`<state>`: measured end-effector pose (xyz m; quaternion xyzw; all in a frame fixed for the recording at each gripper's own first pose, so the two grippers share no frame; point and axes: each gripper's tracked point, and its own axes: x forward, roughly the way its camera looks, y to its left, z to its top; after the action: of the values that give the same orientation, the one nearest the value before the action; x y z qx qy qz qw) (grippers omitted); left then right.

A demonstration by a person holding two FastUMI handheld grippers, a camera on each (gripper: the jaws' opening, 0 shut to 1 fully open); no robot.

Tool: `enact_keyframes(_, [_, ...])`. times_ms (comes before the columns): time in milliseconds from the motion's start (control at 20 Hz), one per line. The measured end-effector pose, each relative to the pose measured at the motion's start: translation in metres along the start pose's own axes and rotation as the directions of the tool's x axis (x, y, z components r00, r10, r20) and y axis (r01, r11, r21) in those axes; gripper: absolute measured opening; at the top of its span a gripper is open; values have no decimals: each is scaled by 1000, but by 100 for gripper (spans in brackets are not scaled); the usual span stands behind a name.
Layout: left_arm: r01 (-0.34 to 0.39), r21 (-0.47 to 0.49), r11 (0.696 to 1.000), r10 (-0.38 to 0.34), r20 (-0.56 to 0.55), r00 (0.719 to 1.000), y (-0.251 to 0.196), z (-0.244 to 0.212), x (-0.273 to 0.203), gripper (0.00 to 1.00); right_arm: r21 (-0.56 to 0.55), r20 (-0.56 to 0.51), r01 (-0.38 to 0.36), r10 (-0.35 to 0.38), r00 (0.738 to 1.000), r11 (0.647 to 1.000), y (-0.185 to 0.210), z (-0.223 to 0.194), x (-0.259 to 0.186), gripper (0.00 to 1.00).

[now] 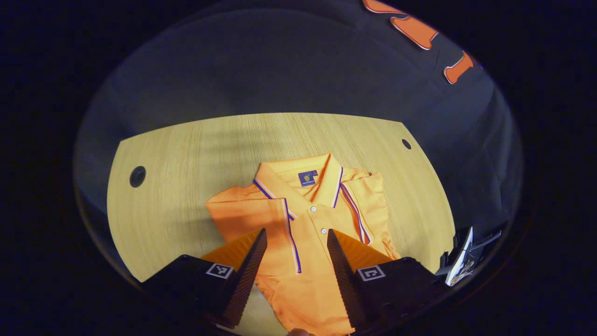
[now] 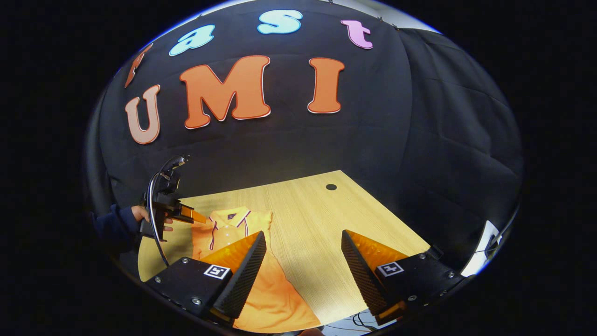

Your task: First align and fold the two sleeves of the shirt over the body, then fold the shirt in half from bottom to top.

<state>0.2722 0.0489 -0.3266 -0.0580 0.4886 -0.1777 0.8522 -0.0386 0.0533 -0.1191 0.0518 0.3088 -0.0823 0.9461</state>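
Fingers of the left gripper (image 1: 296,261) stand apart above the orange shirt (image 1: 308,219) — nothing between them. The right gripper (image 2: 303,266) is spread wide too, over bare wood of the table (image 2: 317,219). Both sleeves lie folded onto the shirt's body, collar toward the far edge — 1 hand (image 2: 140,214) holds the left gripper beside it.

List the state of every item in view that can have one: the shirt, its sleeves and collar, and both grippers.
Orange polo shirt: lying flat on the light wooden table, front up, not yet folded in half.
Striped-trim sleeves: both folded in over the body.
Collar: spread open, placket buttoned.
Left gripper: open, above the shirt, holding nothing.
Right gripper: open, over the table beside the shirt, holding nothing.
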Motion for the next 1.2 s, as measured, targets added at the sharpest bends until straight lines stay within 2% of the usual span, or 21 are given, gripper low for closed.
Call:
enact_keyframes(50, [-14,-3,1000,14,18,1000,0,-4,-11,90,-6,7,-23,23,1000,1000,0,1,3,99])
enact_keyframes(350, [-81,-58,995,90,179,980,-17,-20,-98,92,-84,44,-149,153,987,985,8,9,11,99])
enact_keyframes(500, [-91,-87,992,113,293,949,-35,-28,-146,92,-124,86,-199,211,974,972,18,17,11,99])
enact_keyframes(600, [-99,-104,990,131,369,920,-46,-33,-173,96,-154,114,-228,247,962,961,25,21,7,99])
enact_keyframes(700, [-123,-102,987,155,424,892,-54,-42,-201,96,-178,136,-262,288,948,948,33,22,3,99])
enact_keyframes(800, [-150,-90,985,175,499,849,-66,-47,-226,96,-202,155,-289,322,934,936,39,23,-1,99])
enact_keyframes(1000, [-247,-76,966,236,649,723,-93,-56,-282,96,-255,204,-320,374,905,912,47,21,-10,99])
enact_keyframes(1150, [-263,-108,959,257,728,635,-110,-64,-315,96,-268,216,-348,409,887,898,47,14,-19,98])
enact_keyframes(1200, [-258,-114,959,256,741,621,-115,-70,-323,96,-270,221,-360,421,880,893,46,12,-23,99])
